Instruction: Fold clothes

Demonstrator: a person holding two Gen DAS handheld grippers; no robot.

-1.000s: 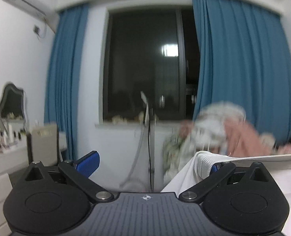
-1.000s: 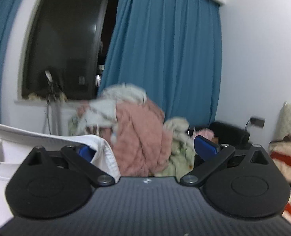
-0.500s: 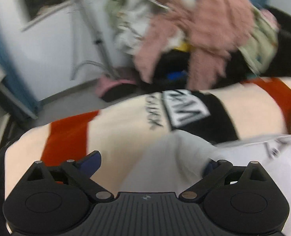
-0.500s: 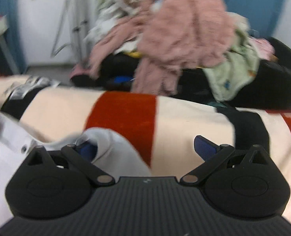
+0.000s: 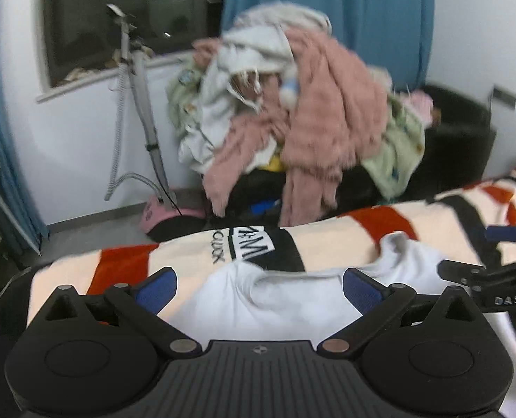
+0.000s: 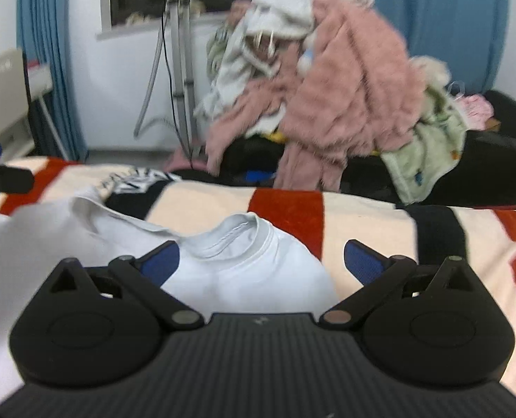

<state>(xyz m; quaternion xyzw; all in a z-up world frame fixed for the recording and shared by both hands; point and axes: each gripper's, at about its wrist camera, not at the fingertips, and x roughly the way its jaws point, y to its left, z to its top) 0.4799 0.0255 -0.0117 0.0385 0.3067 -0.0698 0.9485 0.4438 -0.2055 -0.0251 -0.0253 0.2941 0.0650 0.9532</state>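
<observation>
Right wrist view: white shirt point(image 6: 244, 271) on striped blanket point(image 6: 362, 216), collar bunched. Right gripper point(image 6: 261, 256), left gripper point(image 5: 259, 287) wide open, empty. Risk: grabbing blanket beneath shirt.

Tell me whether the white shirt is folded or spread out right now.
Spread, not folded: the white shirt lies loosely on the striped blanket, collar up and wrinkled, with no neat fold visible. Both claws hover open above it.

white t-shirt point(image 5: 272, 299) lies spread on the striped blanket point(image 5: 345, 240), rumpled, not folded yet. ribbed crew neck point(image 6: 237, 240) faces the far edge, collar humped up w/ a loose fold. fabric creased, one shoulder bunched toward the black stripe.
</observation>
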